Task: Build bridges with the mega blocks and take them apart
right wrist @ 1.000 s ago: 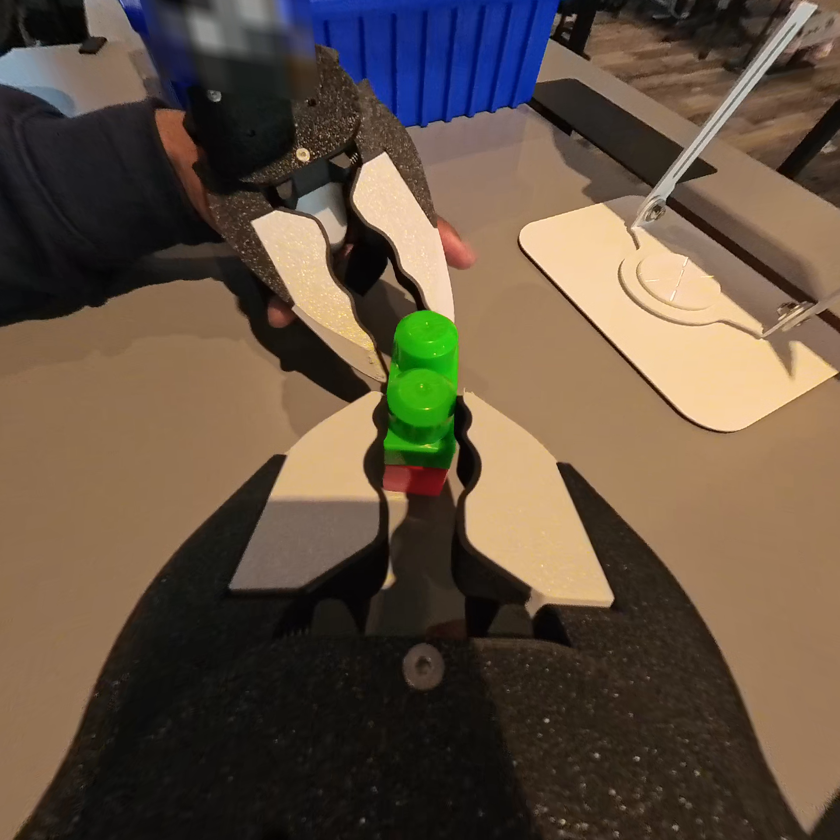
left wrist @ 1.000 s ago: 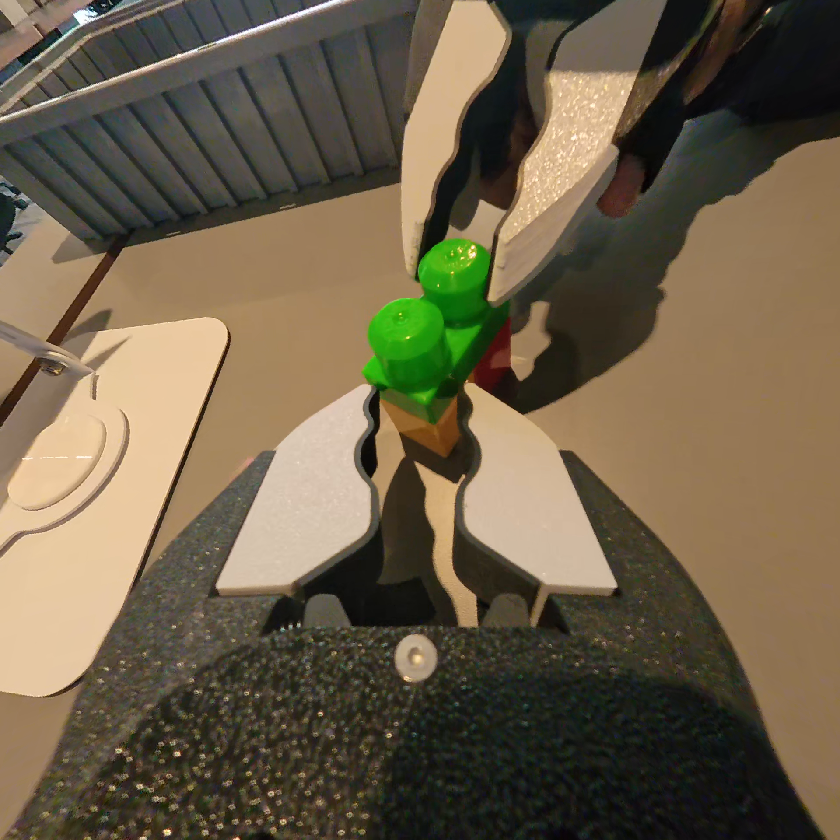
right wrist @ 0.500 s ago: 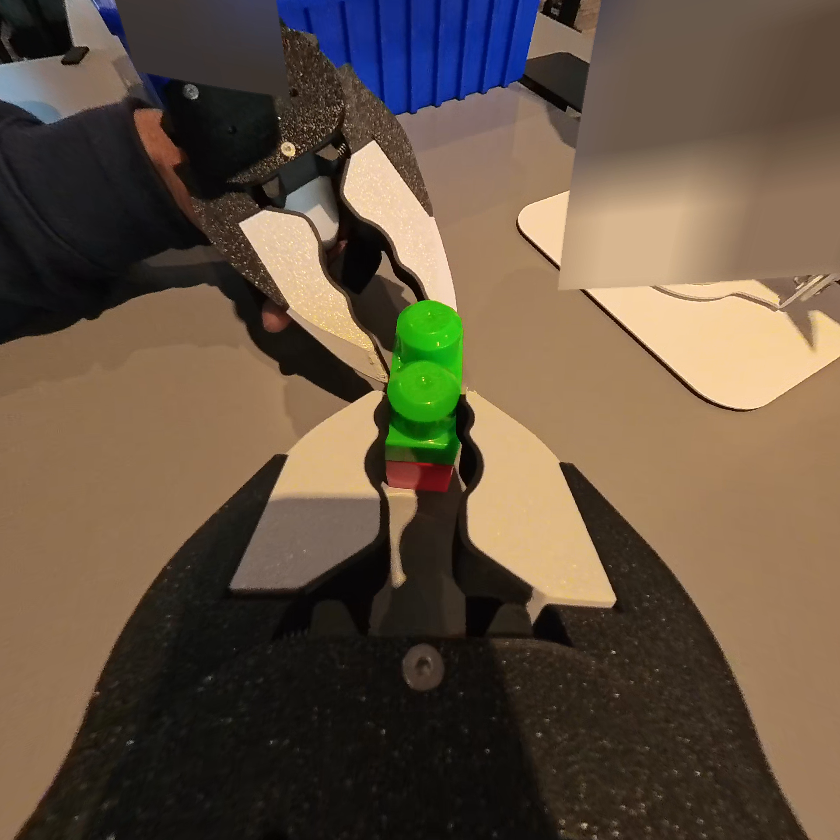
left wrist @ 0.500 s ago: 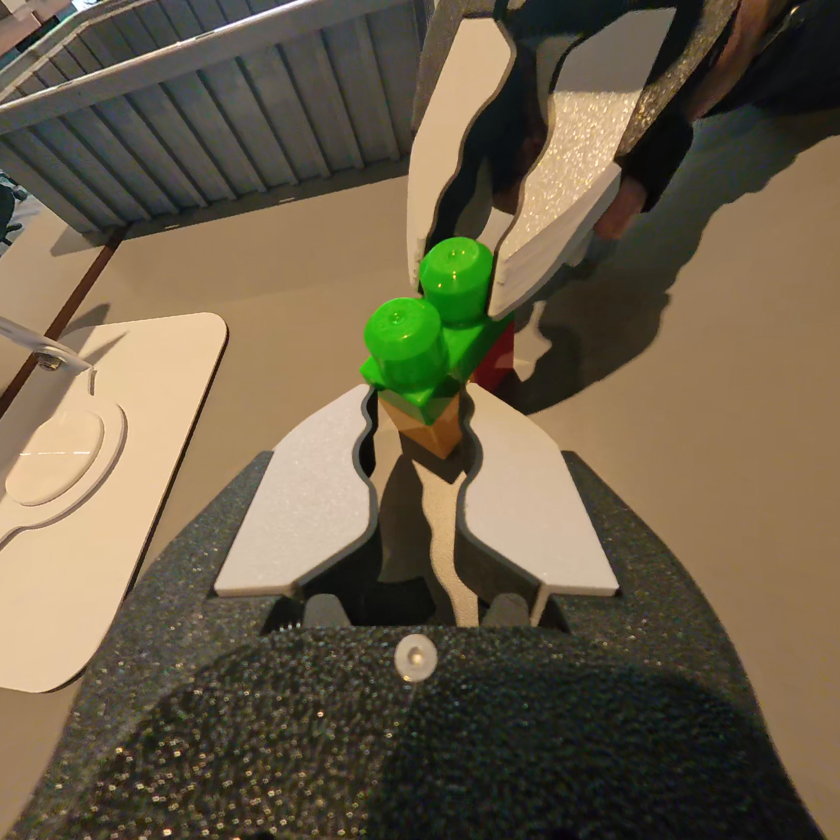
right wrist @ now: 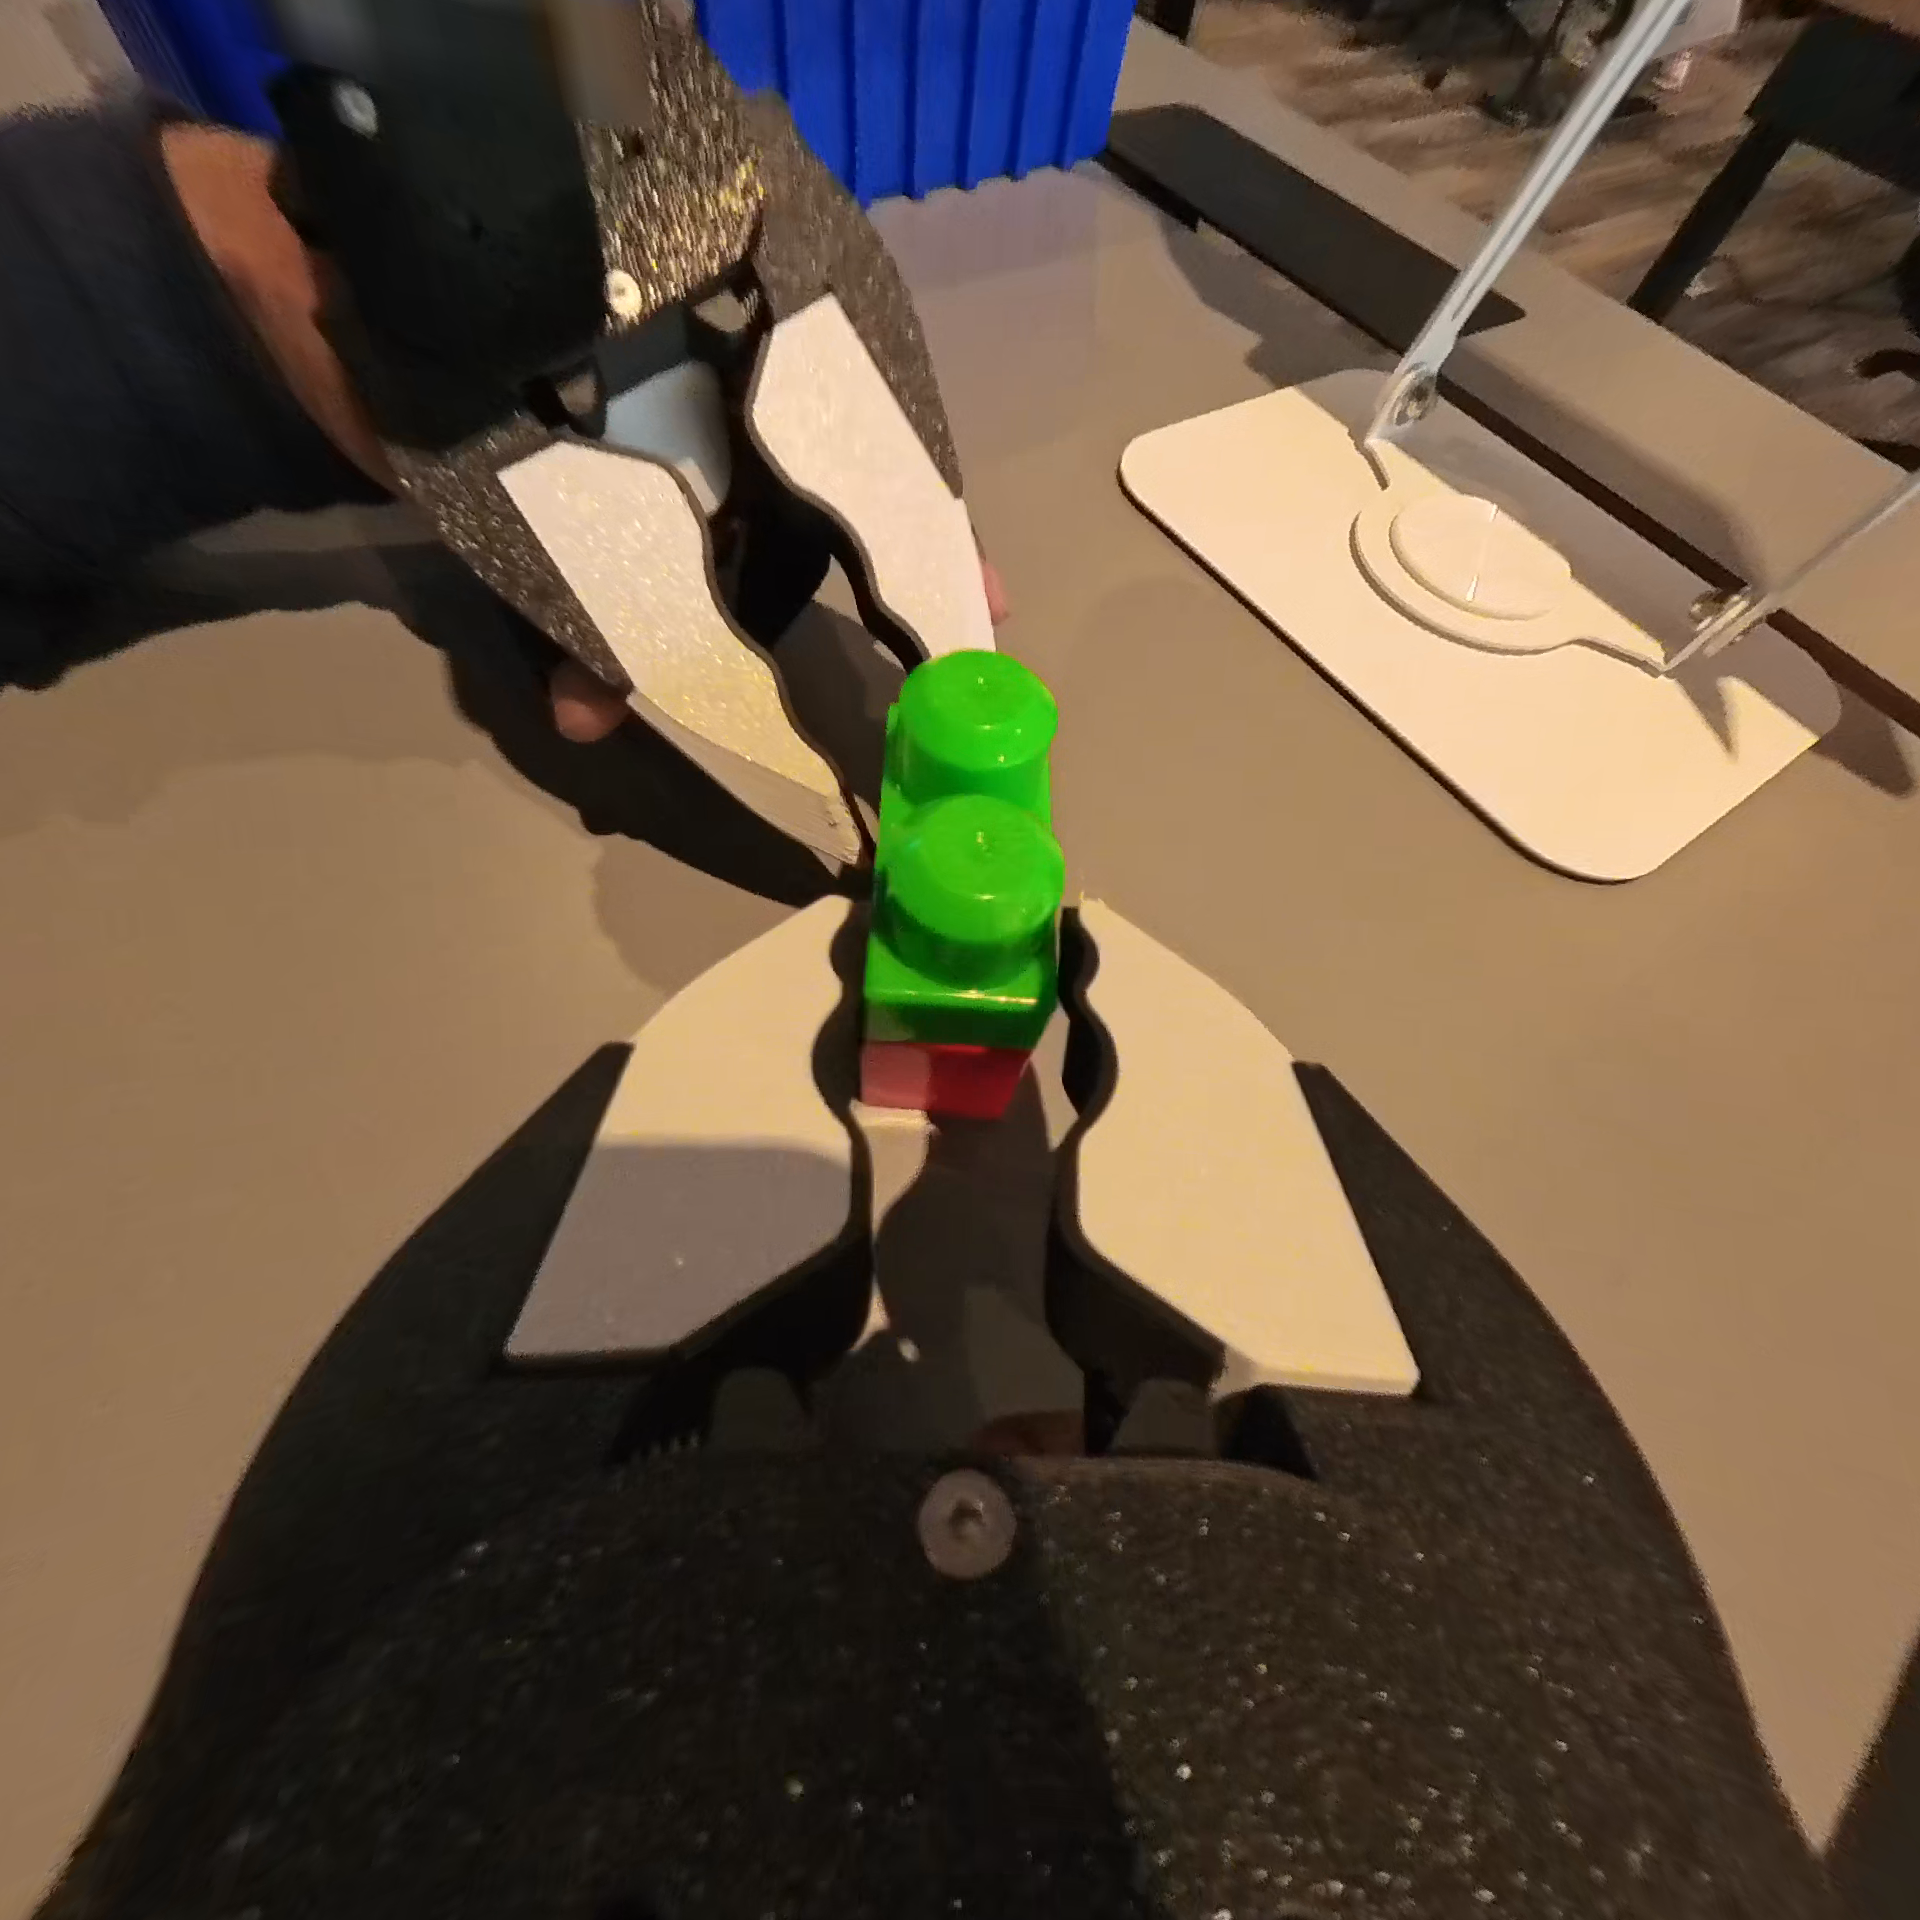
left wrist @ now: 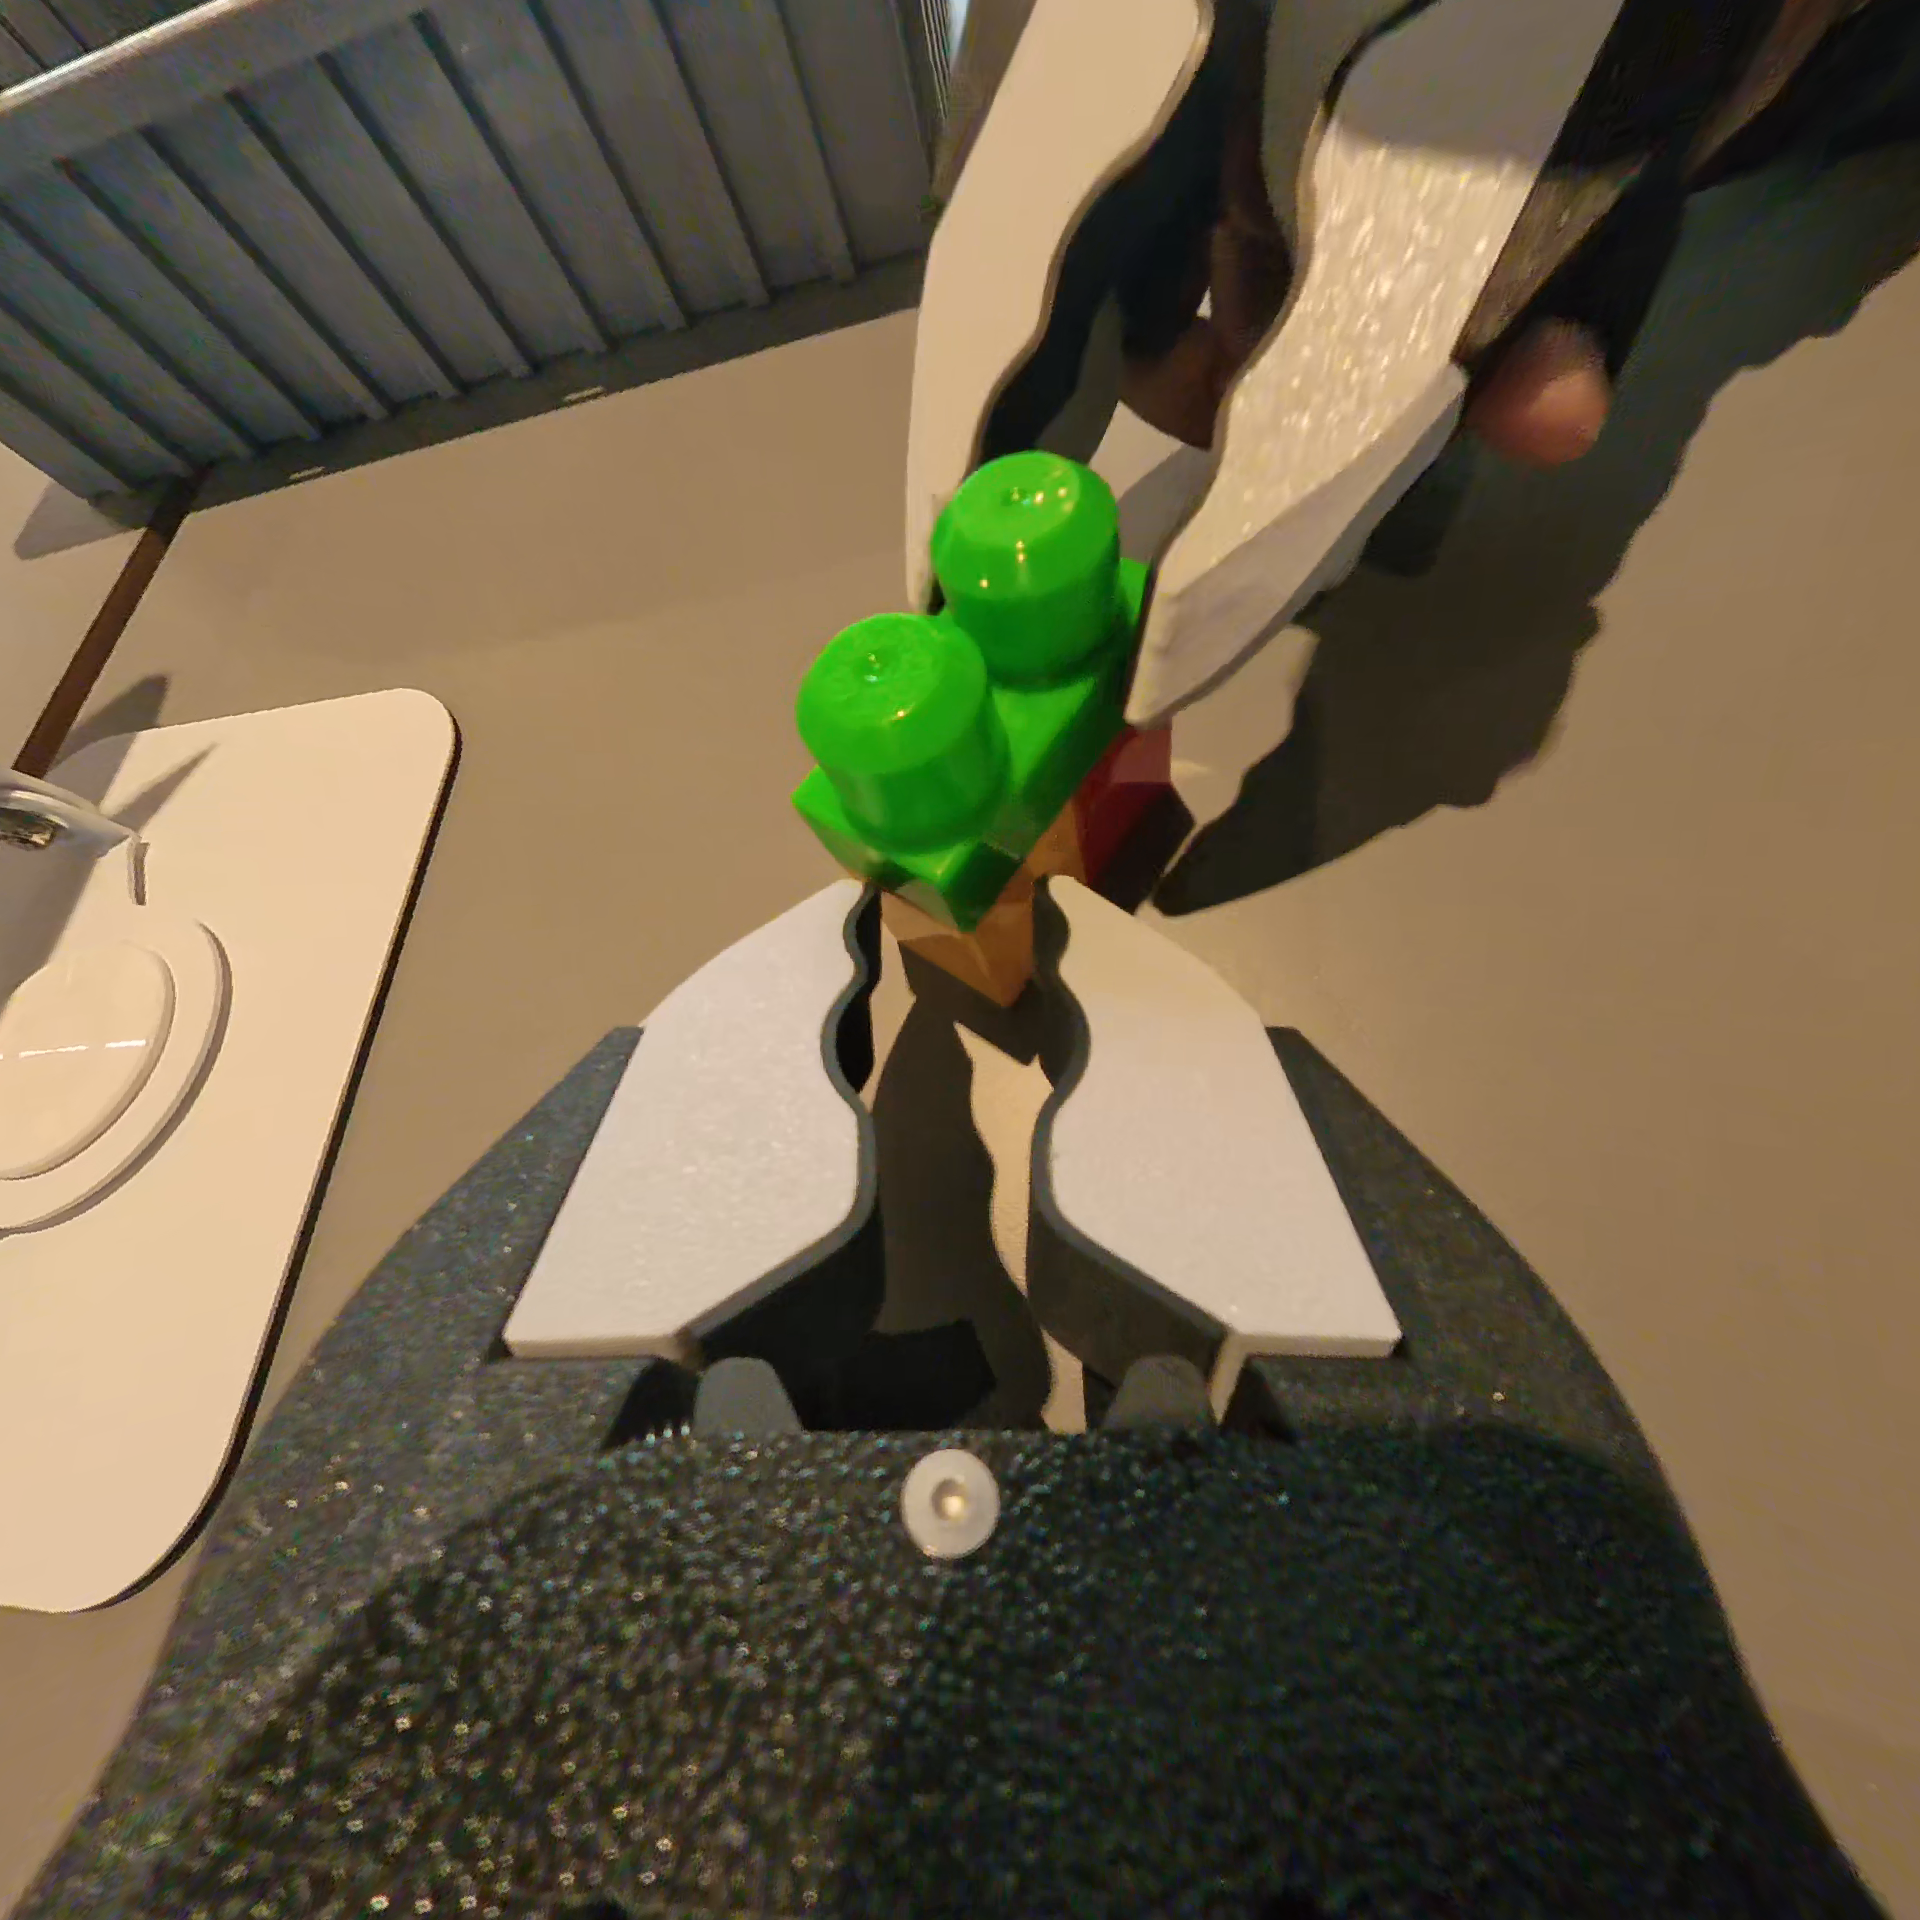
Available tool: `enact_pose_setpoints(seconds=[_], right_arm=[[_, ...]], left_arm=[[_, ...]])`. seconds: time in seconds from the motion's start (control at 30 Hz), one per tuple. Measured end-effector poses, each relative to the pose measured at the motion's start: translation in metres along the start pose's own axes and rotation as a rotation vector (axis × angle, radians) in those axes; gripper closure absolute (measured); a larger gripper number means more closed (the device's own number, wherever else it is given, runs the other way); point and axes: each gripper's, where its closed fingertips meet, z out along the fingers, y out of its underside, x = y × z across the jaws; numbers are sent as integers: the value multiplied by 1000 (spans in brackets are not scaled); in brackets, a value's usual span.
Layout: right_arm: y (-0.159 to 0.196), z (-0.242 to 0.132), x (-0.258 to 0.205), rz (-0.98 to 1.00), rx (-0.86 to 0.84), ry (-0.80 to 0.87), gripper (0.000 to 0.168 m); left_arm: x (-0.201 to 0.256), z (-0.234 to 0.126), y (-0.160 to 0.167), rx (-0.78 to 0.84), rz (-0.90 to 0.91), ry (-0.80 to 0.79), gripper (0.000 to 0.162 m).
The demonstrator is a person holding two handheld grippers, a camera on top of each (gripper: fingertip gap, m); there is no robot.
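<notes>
A small bridge stands between my two grippers: a green two-stud block (left wrist: 904,727) sits across an orange block (left wrist: 977,945) and a red block (left wrist: 1127,779). My left gripper (left wrist: 961,904) is shut on the orange block at the near end. My right gripper (left wrist: 1039,644) comes in from the far side and is shut on the green block's far end, above the red block. In the right wrist view, my right gripper (right wrist: 956,914) flanks the green block (right wrist: 966,883) above the red block (right wrist: 935,1081). The left gripper (right wrist: 914,727) is opposite. The orange block is hidden there.
The grey table (left wrist: 1558,1039) lies under the blocks. A white base board (left wrist: 208,1039) with a clear stand lies left of them; it also shows at right (right wrist: 1455,623). A grey slatted wall (left wrist: 416,208) and a blue bin (right wrist: 935,83) border the table. Left and right tips are no more than a few centimetres apart.
Both grippers keep their hold on the bridge. The bridge sits slightly higher in both views and both cameras have shifted, so it seems to have been raised a little.
</notes>
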Motion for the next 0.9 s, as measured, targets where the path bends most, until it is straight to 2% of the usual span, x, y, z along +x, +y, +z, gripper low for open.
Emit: enact_pose_setpoints(seconds=[0.5,0.7,0.9], right_arm=[[5,3,-3,0,-23,-24,132],[6,-1,-20,-104,-5,-276,132],[6,-1,-22,-170,6,-385,132]], left_arm=[[2,-2,1,4,-5,17,135],[10,-19,-10,125,-31,114,116],[28,-18,-11,113,-13,211,114]])
